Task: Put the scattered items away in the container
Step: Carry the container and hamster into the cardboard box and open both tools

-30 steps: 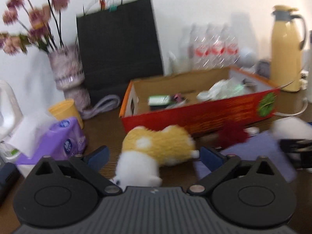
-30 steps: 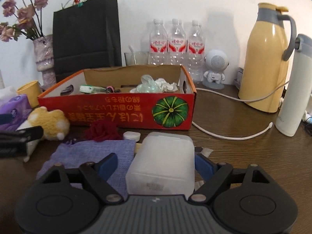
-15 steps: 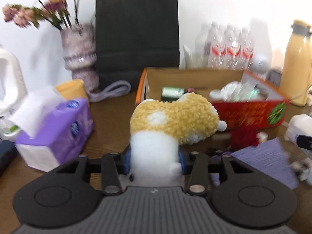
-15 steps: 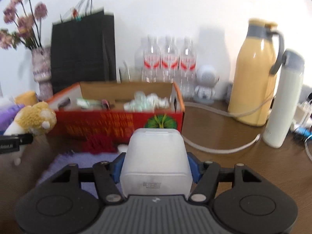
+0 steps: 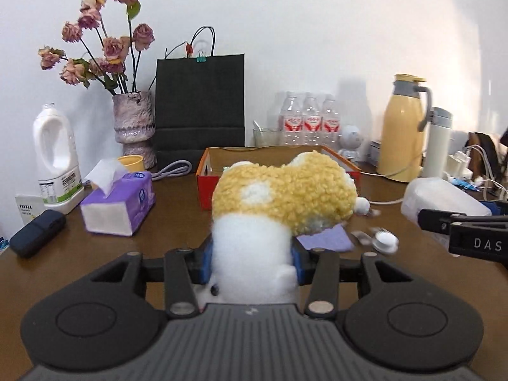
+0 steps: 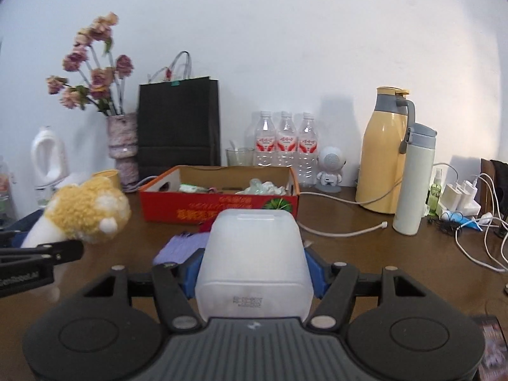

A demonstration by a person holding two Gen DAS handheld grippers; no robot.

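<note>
Holding two loads clear of the brown table (image 6: pixel 397 254), a person's paired grippers stand short of the red cardboard box (image 6: pixel 219 211) that serves as the container, which sits open-topped near the middle of the table with a pumpkin printed on its front wall. Judging from the pile inside, part of the tidying is done: a green-labelled item and crumpled pale wrappings (image 6: pixel 263 187) already lie in the box, though the smaller pieces there are too small to name. Left to do, it appears, are both carried items and what lies on the table in front of the box: a lilac cloth (image 6: pixel 179 247), a dark red tuft just behind it, and a small white cap (image 5: pixel 385 241) beside scraps. The right gripper (image 6: pixel 252 270) is closed narrow on a frosted white plastic tub (image 6: pixel 252 254), its blue pads pressed to the tub's two sides, label end toward the camera. The left gripper (image 5: pixel 252 262) pinches the white end of a plush toy (image 5: pixel 282 197), whose curly yellow body with a white patch rises ahead of the fingers and hides much of the box in that view.
</note>
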